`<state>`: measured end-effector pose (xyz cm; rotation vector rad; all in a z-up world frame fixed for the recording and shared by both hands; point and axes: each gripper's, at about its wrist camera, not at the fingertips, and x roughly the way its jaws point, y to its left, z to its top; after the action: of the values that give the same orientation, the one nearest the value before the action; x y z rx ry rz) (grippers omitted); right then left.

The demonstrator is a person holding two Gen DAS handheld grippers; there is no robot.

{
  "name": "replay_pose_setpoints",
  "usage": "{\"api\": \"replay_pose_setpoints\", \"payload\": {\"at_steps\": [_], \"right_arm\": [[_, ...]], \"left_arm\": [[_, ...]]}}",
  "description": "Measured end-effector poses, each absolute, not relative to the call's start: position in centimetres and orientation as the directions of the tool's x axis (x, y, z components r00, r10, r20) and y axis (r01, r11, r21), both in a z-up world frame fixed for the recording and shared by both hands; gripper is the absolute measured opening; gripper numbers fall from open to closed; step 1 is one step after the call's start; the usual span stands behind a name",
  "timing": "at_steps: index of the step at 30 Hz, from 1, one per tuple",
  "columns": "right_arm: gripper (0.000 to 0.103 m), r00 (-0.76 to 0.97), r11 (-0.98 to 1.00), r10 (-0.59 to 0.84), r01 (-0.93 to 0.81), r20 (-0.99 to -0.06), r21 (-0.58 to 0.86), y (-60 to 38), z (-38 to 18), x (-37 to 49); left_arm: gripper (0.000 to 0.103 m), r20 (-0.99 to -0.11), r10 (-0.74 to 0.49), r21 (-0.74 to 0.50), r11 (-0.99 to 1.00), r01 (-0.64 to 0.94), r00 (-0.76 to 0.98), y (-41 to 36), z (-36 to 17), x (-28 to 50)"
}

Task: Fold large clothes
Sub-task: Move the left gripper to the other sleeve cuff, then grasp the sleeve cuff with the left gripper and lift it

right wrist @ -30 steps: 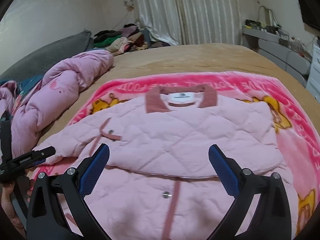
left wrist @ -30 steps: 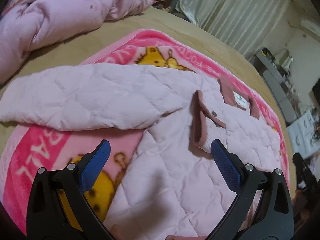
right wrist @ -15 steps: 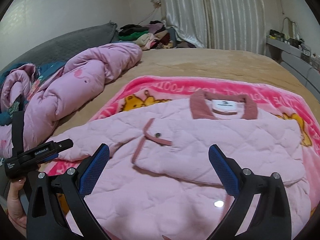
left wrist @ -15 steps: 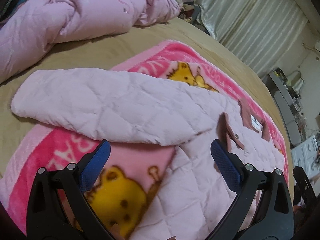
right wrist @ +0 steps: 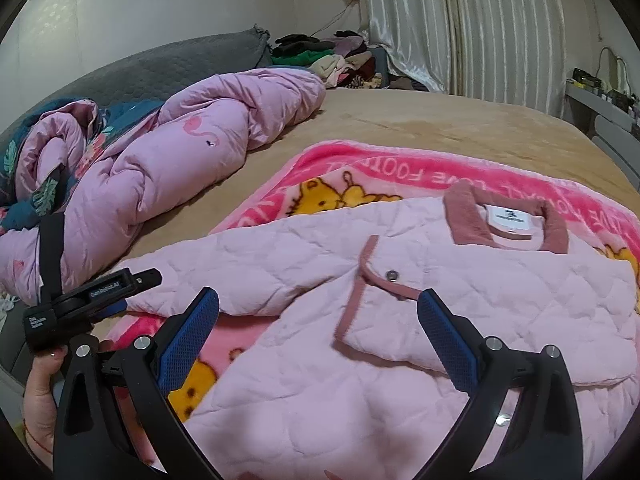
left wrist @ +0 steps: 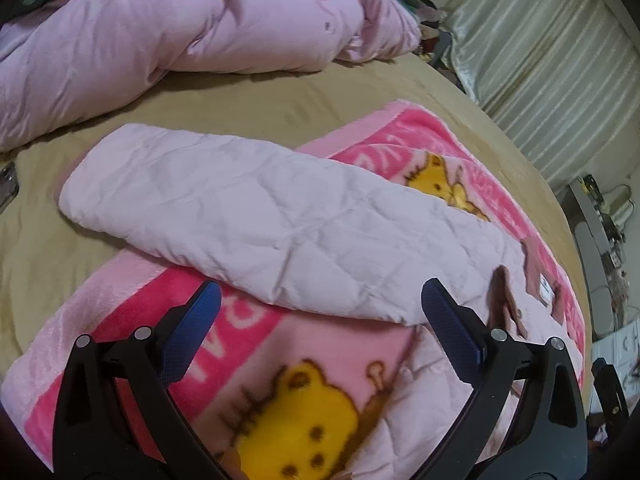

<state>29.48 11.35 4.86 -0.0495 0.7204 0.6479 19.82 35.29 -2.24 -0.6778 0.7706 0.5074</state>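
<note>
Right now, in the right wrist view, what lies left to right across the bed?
left gripper → rumpled pink duvet → outstretched jacket sleeve → snap-button placket → jacket collar

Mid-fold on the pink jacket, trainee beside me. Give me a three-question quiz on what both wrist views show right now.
1. True or false: the left claw is shut on the outstretched sleeve.
2. Multiple choice: the quilted jacket lies on a) bare bedsheet only, b) a pink cartoon-bear blanket, c) the rumpled duvet.
3. Fill in: the right claw is ____, holding nothing.

Key: 1 false, it is open and short of the sleeve; 2 b; 3 open.
</note>
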Motion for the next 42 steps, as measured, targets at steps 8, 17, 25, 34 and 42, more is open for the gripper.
{"api": "replay_pose_setpoints", "payload": {"at_steps": [8,17,25,34,42], "right_arm": [[0.099,0.533,0.782,0.545,-0.601,-0.648,0.164,14.3,4.1,29.4],[0.099,0.495,0.761,0.551,-0.628,-0.672,0.162,16.8,2.8,29.4],[0.099,0.502,0.764,0.549,-0.625,-0.668,0.159,16.4,2.7,29.7],[0.099,0.525,0.801,0.523,-0.571,-0.671,0.178,13.4,2.3,30.8],[0.099,0.556,0.835,0.497,-0.516,-0.666,0.192,9.9,2.2,31.5]], "left_arm": [[0.094,-0.788,0.165,-0.391,0.611,-0.689,0.593,37.8,-4.1,19.1],[0.094,-0.802,0.14,-0.434,0.531,-0.728,0.581,40.7,-6.2,18.2],[0.094,-0.803,0.137,-0.482,0.423,-0.767,0.58,44.0,-8.8,17.2],[0.094,-0.724,0.168,-0.614,0.284,-0.736,0.669,47.3,-9.8,15.8],[0.041,-0.707,0.225,-0.644,0.187,-0.742,0.671,49.2,-10.7,13.2]]}}
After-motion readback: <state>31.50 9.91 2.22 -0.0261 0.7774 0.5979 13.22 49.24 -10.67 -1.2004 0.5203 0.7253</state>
